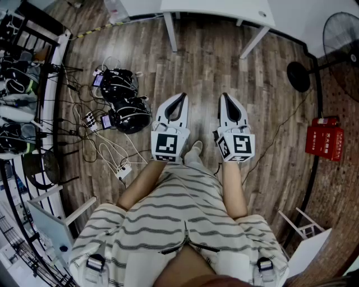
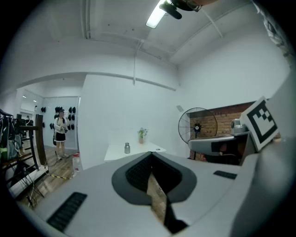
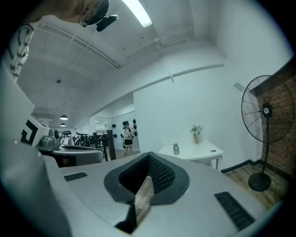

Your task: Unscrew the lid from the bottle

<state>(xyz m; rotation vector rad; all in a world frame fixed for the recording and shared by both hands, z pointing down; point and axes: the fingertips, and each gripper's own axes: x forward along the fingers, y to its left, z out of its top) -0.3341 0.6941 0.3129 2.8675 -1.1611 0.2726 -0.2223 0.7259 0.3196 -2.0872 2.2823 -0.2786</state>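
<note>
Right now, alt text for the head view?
Looking steeply down, a person holds the left gripper and right gripper side by side over a wood floor, both shut and empty. A white table stands ahead, tangled cables lie left, a fan stands right.

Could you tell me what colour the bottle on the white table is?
Silver-grey, metallic; the bottle shows best in the right gripper view.
</note>
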